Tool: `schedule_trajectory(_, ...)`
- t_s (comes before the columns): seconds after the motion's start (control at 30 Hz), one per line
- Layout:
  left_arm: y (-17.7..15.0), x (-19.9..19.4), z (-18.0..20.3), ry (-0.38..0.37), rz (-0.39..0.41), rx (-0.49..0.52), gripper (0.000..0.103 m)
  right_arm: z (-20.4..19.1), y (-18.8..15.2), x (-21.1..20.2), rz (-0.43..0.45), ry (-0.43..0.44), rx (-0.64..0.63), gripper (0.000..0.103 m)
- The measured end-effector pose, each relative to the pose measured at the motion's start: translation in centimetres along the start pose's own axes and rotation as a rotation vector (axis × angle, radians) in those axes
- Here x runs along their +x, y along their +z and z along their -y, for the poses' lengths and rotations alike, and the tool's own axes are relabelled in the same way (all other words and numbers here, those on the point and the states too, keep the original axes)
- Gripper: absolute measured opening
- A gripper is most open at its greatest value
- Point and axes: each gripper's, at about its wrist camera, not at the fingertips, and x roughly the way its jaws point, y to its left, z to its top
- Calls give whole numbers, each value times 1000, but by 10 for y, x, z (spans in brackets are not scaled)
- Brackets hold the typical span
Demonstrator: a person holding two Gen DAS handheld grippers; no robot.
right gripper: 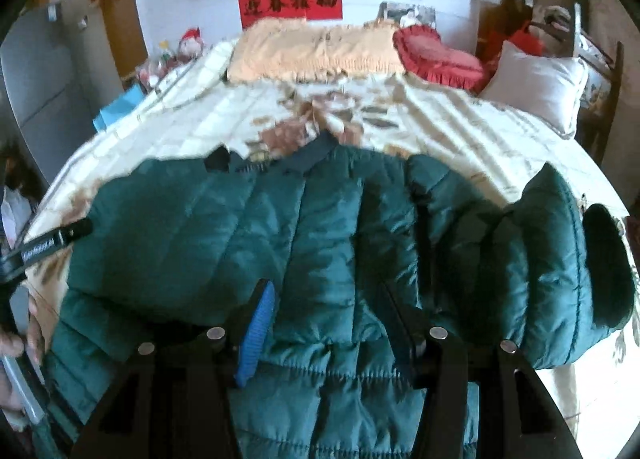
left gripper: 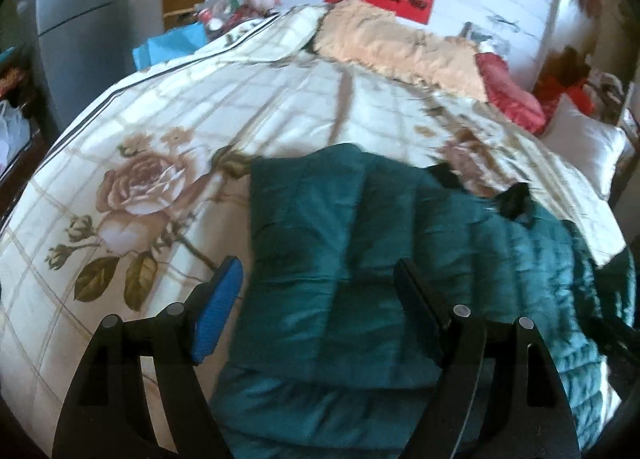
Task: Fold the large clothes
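Observation:
A dark green quilted puffer jacket [left gripper: 340, 243] lies on the bed, its left side folded over the body. It fills the lower half of the right wrist view [right gripper: 312, 227], collar away from me, a sleeve bunched at the right [right gripper: 560, 259]. My left gripper [left gripper: 316, 279] is open and empty, hovering over the jacket's left edge. My right gripper [right gripper: 324, 299] is open and empty above the jacket's middle. The left gripper's tool also shows at the left edge of the right wrist view [right gripper: 52, 239].
The bed has a cream floral quilt [left gripper: 160, 163]. A peach blanket [right gripper: 312, 51], a red cushion [right gripper: 436, 55] and a white pillow [right gripper: 536, 87] lie at its far end. A grey cabinet [left gripper: 68, 19] and clutter stand at the left.

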Motion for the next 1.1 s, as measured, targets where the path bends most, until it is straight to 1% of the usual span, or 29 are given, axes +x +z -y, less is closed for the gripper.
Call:
schedule_trajectory(0.17,-7,1,28,-17,-15,58,79,-6,-1,28,-47,-27,-12,52)
schedule_trajectory(0.27,-14,13,39,-13,-43,78,79,-3,-6,47,-78,-57,-17,52)
schedule_trajectory(0.37,-21,28,46,0,-77,94,79,0,-10,55,-87,-52,-12,52)
schedule_trajectory(0.43,-24,34,49,21,-87,116,79,-1,-12,55,-87,-58,-18,52)
schedule_trajectory(0.57,-26,34,49,25,-90,112,79,1,-11,47,-104,-55,-15,52)
schedule_trajectory(0.73,-26,34,49,27,-89,113,79,3,-11,28,-68,-34,8,52)
schedule_trajectory(0.8,-27,35,49,32,-86,117,79,3,-15,34,-87,-49,2,52)
schedule_trajectory(0.9,-28,35,49,33,-91,120,79,3,-20,46,-111,-48,-10,52)
schedule_trajectory(0.97,-28,31,48,22,-104,106,79,3,-18,40,-113,-41,-7,53)
schedule_trajectory(1.0,-28,28,48,15,-106,97,79,4,-16,34,-114,-19,8,53)
schedule_trajectory(1.03,-28,24,46,3,-108,84,79,7,-16,28,-108,2,24,54)
schedule_trajectory(1.07,-27,20,46,-9,-107,74,79,9,-15,21,-98,17,38,62)
schedule_trajectory(1.1,-27,16,46,-26,-103,65,79,11,-15,12,-79,25,49,67)
